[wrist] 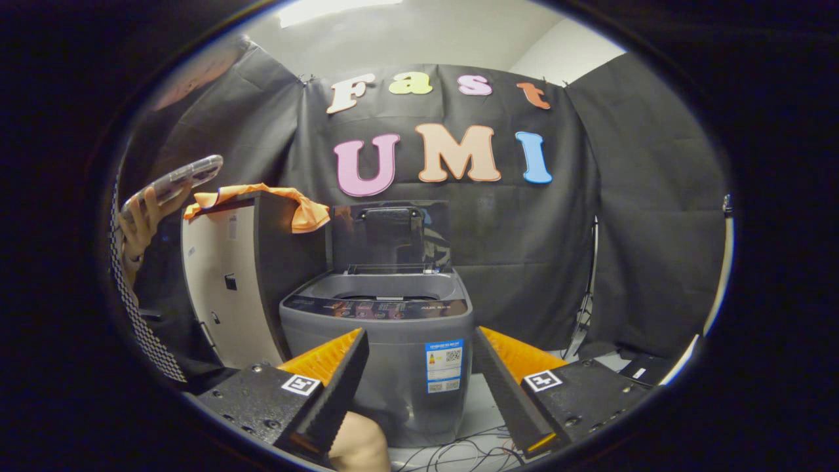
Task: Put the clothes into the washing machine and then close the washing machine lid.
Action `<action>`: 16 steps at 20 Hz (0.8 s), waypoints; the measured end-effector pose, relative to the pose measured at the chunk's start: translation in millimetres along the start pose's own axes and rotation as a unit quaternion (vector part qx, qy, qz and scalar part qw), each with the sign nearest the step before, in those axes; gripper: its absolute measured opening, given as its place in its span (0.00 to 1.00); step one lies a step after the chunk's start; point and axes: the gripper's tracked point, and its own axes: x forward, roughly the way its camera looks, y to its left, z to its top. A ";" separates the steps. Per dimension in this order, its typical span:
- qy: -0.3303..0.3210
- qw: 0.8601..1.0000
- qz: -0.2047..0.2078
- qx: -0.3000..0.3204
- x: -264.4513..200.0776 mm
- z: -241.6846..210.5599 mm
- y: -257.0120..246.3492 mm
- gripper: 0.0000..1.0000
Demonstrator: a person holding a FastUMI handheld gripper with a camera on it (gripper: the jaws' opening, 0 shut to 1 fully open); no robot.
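1. The washing machine [387, 347] is sitting straight ahead of the gripper [419, 367], its grey body showing through the gap between the two fingers and its drum opening lying beyond and above the fingertips.

2. A pale cabinet [223, 288] is standing just beside the machine, on its left, with its top rising above the machine's rim.

3. The washing machine lid [392, 236] is standing upright at the back of the opening, so the drum is lying open and the closing step is not yet done.

4. The clothes [262, 200], an orange garment, are lying draped along the cabinet's top, one end hanging over the corner nearest the lid. Their long axis is running roughly left to right, and they are lying up and to the left of the fingers, well apart from them; the coming reach is likely having to travel that way first, then across and down into the drum.

5. The gripper's fingers are spread wide and are holding nothing.

6. A person's hand [141, 219] is holding what is probably a phone in a clear case [174, 180], to the left of the cabinet; the distortion there is making it hard to tell.
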 end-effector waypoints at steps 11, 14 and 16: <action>-0.059 0.997 0.036 0.023 60.5 127.3 86.2 0.97; -0.056 0.997 0.062 0.001 89.0 171.2 128.7 0.97; -0.054 0.994 0.090 -0.007 107.3 197.1 164.1 0.97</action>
